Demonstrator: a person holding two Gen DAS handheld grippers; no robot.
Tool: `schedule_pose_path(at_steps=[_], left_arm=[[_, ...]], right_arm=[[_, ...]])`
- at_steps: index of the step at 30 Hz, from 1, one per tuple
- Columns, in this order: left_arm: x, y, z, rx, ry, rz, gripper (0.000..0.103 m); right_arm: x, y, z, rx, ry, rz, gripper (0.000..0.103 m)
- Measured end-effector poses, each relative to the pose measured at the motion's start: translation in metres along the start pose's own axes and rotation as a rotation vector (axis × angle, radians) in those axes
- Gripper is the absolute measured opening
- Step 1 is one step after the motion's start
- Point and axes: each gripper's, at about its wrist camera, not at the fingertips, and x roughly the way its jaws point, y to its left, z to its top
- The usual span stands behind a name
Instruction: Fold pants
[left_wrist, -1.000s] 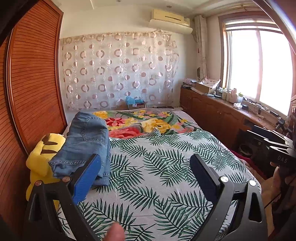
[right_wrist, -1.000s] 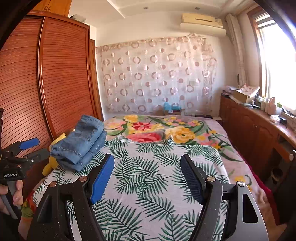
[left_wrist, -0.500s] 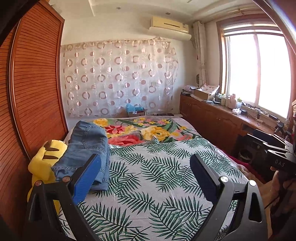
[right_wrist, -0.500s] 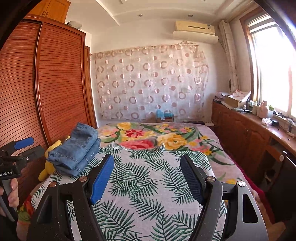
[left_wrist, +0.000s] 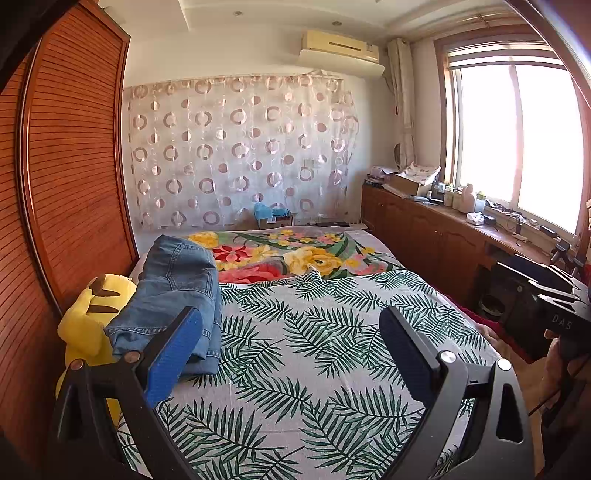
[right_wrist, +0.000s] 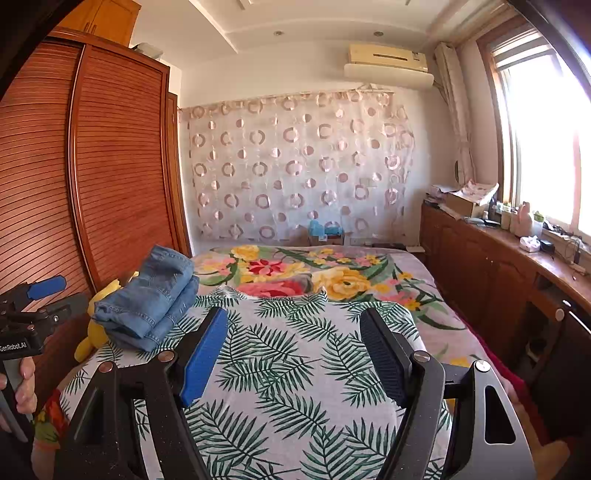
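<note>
Left gripper (left_wrist: 290, 345) and right gripper (right_wrist: 293, 350): blue-padded jaws spread wide, nothing between them, both above the palm-leaf print bedsheet (left_wrist: 332, 350). Folded blue denim pants (left_wrist: 173, 291) sit stacked at the bed's left edge, resting partly on a yellow plush toy (left_wrist: 92, 314), beside the slatted wooden wardrobe (right_wrist: 110, 166).

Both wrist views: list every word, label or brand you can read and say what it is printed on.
"DAS" – on the black body of the right gripper, seen at the edge of the left wrist view.
"GenRobot.AI" – on the black body of the left gripper, seen in the right wrist view; first letter cut off.
Labels on the bottles and box: too small to read.
</note>
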Motion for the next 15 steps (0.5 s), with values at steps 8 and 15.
schedule_pose_path(at_steps=[8,15], left_arm=[[0.0003,0.0009,-0.0002,0.002,0.000,-0.001,0.097],[0.0001,0.0007,-0.0001,0.001,-0.002,-0.002,0.097]], right_arm=[[0.0013,-0.0019,0.0000,0.000,-0.002,0.001,0.076],[0.0010,-0.0022,-0.0017,-0.001,-0.003,0.001,0.076]])
